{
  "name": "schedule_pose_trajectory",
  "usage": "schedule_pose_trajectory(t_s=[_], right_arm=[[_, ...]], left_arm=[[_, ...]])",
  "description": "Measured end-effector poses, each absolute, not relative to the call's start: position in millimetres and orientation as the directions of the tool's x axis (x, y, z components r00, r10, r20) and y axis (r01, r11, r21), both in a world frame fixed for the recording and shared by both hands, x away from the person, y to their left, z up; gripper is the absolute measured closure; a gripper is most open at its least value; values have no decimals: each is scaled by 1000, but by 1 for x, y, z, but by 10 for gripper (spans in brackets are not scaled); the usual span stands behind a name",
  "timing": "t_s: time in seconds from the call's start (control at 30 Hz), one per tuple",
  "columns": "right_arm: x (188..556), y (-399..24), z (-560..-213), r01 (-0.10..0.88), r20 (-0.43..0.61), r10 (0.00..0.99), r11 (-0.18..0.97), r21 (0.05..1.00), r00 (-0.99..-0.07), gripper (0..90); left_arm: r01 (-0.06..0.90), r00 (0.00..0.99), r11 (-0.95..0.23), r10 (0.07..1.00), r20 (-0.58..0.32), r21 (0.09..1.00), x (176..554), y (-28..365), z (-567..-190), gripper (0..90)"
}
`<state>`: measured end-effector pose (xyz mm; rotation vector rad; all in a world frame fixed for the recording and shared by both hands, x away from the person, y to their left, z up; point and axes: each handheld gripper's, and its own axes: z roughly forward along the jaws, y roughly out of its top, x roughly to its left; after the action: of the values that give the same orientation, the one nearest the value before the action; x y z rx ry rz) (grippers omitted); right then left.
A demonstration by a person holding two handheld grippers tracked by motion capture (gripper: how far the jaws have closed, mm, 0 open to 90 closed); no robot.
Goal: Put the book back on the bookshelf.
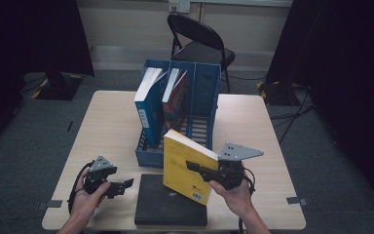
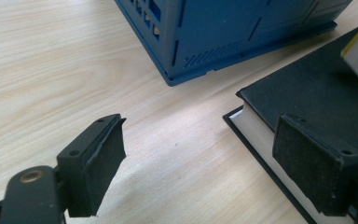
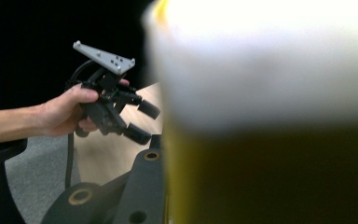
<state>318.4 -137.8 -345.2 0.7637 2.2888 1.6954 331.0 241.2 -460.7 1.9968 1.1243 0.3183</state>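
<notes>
A blurred yellow book (image 3: pixel 270 116) looms close, its pale page edge uppermost. Tight against the book's left side rises one black jaw of the right gripper (image 3: pixel 161 186). Farther left of the book, a hand (image 3: pixel 63 114) holds the left gripper (image 3: pixel 142 121) above the table (image 3: pixel 107 154), jaws apart.

The high view looked forward and down over the whole desk (image 1: pixel 107 122) from the person's side. The left gripper view sat low and close above the desk, facing the blue file rack (image 2: pixel 223 37). The right gripper view pressed against the yellow book (image 3: pixel 270 140), sharing the left gripper (image 3: pixel 142 122) with the high view.
</notes>
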Motion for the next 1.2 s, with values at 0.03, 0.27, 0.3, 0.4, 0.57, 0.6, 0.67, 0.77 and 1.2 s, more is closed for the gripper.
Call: schedule_pose_trajectory(t_s=[0.03, 0.27, 0.3, 0.4, 0.57, 0.6, 0.67, 0.77, 1.2], right_arm=[[318, -139, -343, 286, 144, 511, 210, 935, -847, 756], [322, -144, -328, 280, 141, 528, 192, 941, -837, 756], [324, -144, -327, 281, 140, 535, 190, 941, -833, 756], [329, -145, -323, 287, 144, 548, 185, 940, -824, 756], [336, -141, -313, 287, 139, 555, 189, 939, -820, 757], [336, -140, -311, 284, 134, 557, 192, 940, -820, 757], [339, -139, -308, 277, 127, 564, 189, 942, -816, 756], [347, -139, -303, 275, 127, 585, 171, 946, -801, 756], [372, -130, -292, 275, 98, 649, 177, 945, -754, 756]], left_arm=[[601, 572, -283, 805, -155, 748, 331, 241, -461, 165], [601, 559, -273, 815, -151, 751, 332, 242, -461, 165], [601, 556, -275, 818, -146, 750, 332, 242, -461, 165], [603, 555, -271, 818, -150, 750, 332, 242, -461, 165], [615, 545, -261, 822, -162, 744, 333, 243, -461, 165], [618, 541, -260, 825, -162, 742, 333, 243, -461, 165], [626, 530, -244, 830, -175, 740, 333, 244, -461, 166], [628, 535, -236, 823, -191, 742, 333, 245, -460, 188], [622, 549, -255, 816, -180, 740, 334, 240, -460, 202]])
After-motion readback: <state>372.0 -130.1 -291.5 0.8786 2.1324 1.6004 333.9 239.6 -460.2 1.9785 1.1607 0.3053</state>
